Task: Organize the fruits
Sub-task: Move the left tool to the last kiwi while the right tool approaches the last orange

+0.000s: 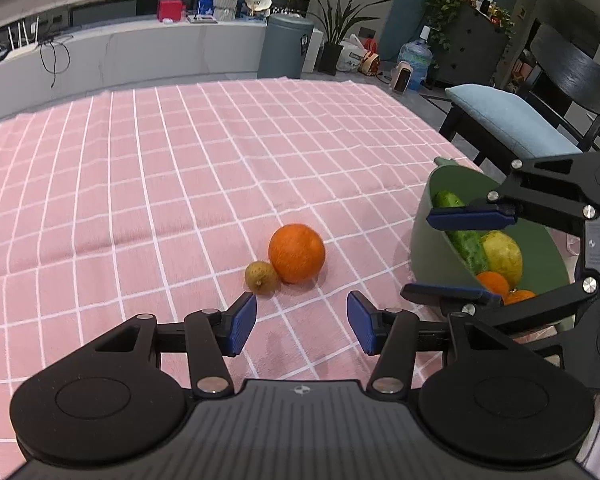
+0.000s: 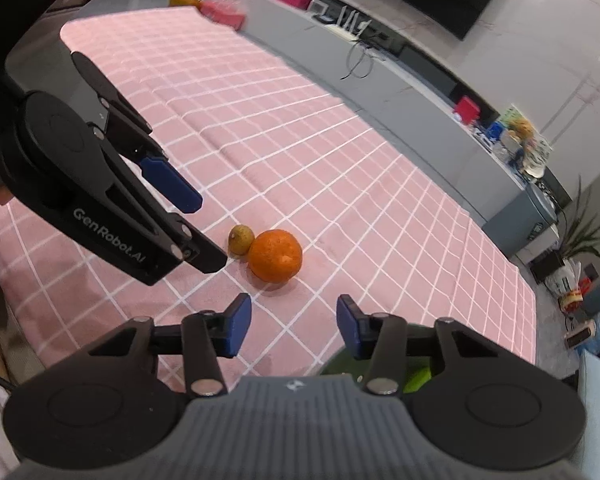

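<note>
An orange lies on the pink checked cloth, touching a small brownish-green fruit. My left gripper is open just short of the pair, with nothing between its blue pads. At the right stands a green bowl holding a cucumber, a yellow-green fruit and small oranges. My right gripper hangs over the bowl's near-left rim, open and empty, pointing toward the orange.
The cloth covers the whole table, and its right edge runs just behind the bowl. A dark chair with a blue cushion stands beyond that edge. A long grey counter and a grey bin stand far behind the table.
</note>
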{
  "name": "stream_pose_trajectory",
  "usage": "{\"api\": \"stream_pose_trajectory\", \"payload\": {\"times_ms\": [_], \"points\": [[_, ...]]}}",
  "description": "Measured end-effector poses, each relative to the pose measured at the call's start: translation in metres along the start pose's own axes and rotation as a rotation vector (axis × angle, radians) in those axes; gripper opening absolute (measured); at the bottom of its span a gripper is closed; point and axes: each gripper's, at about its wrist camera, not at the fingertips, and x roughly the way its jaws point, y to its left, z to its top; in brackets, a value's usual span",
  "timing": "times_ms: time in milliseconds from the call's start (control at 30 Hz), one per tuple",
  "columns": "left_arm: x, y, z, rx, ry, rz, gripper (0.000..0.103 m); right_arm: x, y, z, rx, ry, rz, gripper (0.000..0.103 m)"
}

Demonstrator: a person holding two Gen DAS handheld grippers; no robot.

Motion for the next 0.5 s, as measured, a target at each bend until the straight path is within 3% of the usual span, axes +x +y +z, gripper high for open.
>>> {"api": "stream_pose_trajectory", "payload": {"times_ms": [300, 500], "points": [[0.023, 0.014, 0.004, -0.028, 0.023, 0.023, 0.059, 0.031, 0.000, 0.008, -0.063, 0.055, 0.040, 0.039], [0.040, 0.027, 0.009, -0.051, 0.048, 0.029, 0.044, 0.053, 0.004, 0.020, -0.151, 0.068, 0.060, 0.039]]}}
